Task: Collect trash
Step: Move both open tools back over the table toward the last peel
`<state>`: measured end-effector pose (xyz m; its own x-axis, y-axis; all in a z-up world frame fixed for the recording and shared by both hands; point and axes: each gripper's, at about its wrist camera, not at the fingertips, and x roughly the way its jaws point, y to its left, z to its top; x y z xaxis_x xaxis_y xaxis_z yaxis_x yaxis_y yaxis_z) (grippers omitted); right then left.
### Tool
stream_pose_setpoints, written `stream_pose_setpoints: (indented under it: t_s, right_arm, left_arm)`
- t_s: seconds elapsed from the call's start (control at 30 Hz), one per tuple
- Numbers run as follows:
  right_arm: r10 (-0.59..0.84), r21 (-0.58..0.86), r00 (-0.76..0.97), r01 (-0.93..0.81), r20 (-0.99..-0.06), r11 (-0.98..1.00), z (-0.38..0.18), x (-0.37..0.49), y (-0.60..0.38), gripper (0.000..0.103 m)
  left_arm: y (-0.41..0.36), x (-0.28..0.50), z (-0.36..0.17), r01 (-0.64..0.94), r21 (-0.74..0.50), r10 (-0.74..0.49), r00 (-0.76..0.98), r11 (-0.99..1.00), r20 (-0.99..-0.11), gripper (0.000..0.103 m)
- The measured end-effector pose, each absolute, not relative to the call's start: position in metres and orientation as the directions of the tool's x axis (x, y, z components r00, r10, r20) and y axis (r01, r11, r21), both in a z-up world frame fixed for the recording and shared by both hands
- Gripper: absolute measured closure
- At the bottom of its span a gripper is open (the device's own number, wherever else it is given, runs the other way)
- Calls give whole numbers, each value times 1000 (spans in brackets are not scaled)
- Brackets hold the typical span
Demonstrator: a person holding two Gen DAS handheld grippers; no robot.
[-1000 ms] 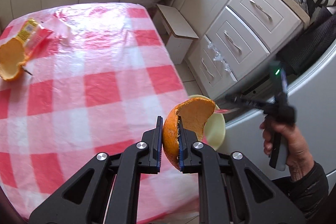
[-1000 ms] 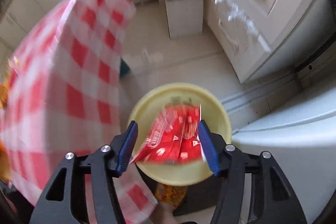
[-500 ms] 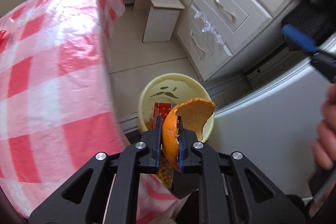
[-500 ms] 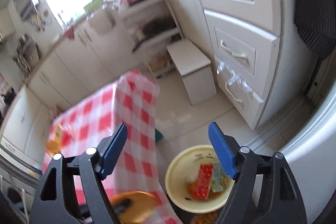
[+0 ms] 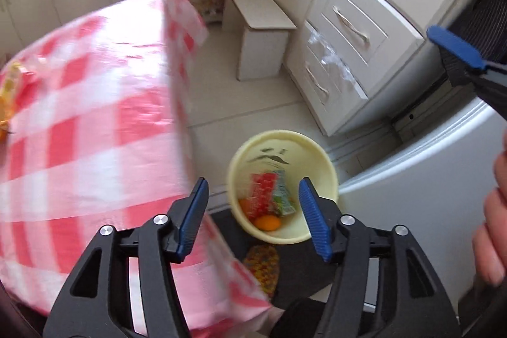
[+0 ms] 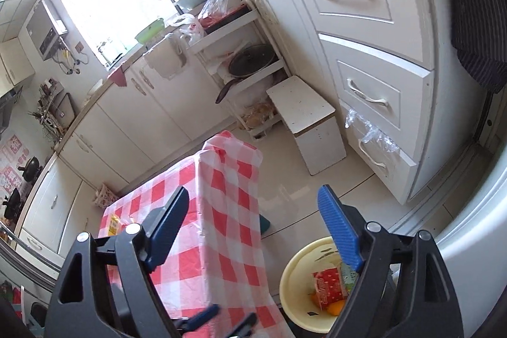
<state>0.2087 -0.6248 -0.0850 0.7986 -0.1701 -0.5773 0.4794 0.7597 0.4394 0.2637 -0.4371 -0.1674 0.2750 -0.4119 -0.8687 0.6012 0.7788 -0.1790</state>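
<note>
Left claw [image 5: 253,216] just opening, empty; peel [image 5: 267,222] lies in bin [image 5: 317,148]. Right claw [image 6: 253,230] apart. Next: clear bin rim before swinging back to desk [image 5: 95,116].

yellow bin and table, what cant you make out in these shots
- Yellow bin, right wrist view: its near side is hidden behind the right gripper finger.
- Trash on the tablecloth, left wrist view: the yellow and orange bits are motion-blurred and cut off by the left edge.
- Green wrapper in the bin: print too blurred to read.
</note>
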Motion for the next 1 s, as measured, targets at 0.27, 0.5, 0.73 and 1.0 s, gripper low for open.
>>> stream_pose_setpoints:
  t_s: [0.27, 0.5, 0.73, 1.0]
  right_arm:
    - [-99, 430, 849, 359, -519, 828, -72, 215, -571, 21]
    - [-62, 416, 907, 252, -417, 874, -62, 186, -488, 15]
    - [-65, 294, 943, 166, -326, 941, -64, 180, -401, 11]
    - [-49, 215, 934, 132, -354, 968, -74, 210, -359, 10]
  left_arm:
    - [-292, 265, -97, 451, -27, -299, 543, 892, -785, 31]
    - [-168, 248, -52, 279, 99, -157, 761, 955, -629, 16]
    - [-87, 237, -54, 176, 87, -96, 819, 981, -566, 13]
    - [-59, 241, -79, 168, 71, -96, 806, 983, -585, 13]
